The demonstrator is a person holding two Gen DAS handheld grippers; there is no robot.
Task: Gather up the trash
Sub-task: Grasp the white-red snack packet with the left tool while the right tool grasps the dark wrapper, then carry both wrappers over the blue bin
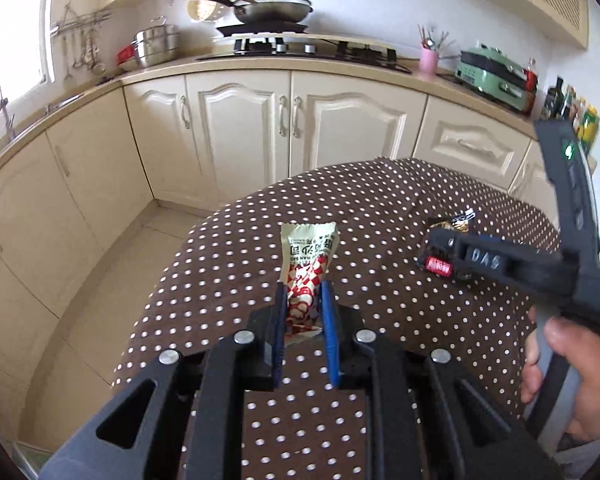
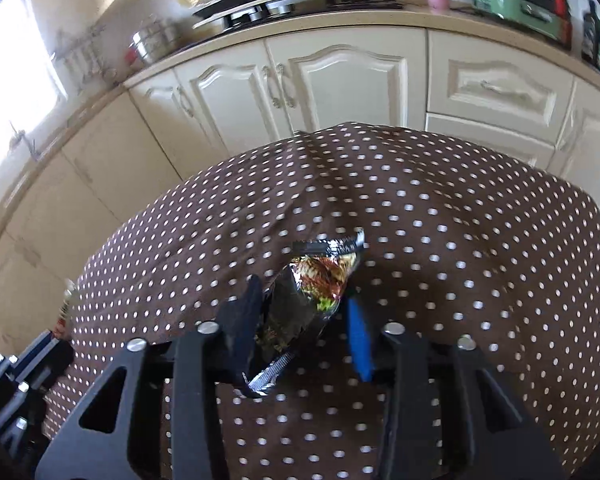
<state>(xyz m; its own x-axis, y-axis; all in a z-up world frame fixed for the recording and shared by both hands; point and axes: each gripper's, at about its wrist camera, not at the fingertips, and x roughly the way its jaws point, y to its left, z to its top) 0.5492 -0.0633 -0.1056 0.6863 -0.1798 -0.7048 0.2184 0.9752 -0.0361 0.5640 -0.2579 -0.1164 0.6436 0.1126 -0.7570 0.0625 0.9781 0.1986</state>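
Left claw (image 1: 304,300) sits over the near part of the table (image 1: 380,208), a snack wrapper (image 1: 308,256) standing up between its fingers. Off to its right, the right claw (image 2: 300,312) reaches across the table with a foil wrapper (image 2: 320,280) between its fingers. Behind the table, cabinets (image 1: 240,128) run wall to wall, the stove (image 1: 300,48) on the counter above them, a pan (image 1: 272,8) on the stove.

Strong daylight enters from the blown-out white window (image 1: 4,60) at the left. The cream cabinet doors (image 2: 340,76) curve from fisheye distortion, and the right wrist view shows slight motion blur.
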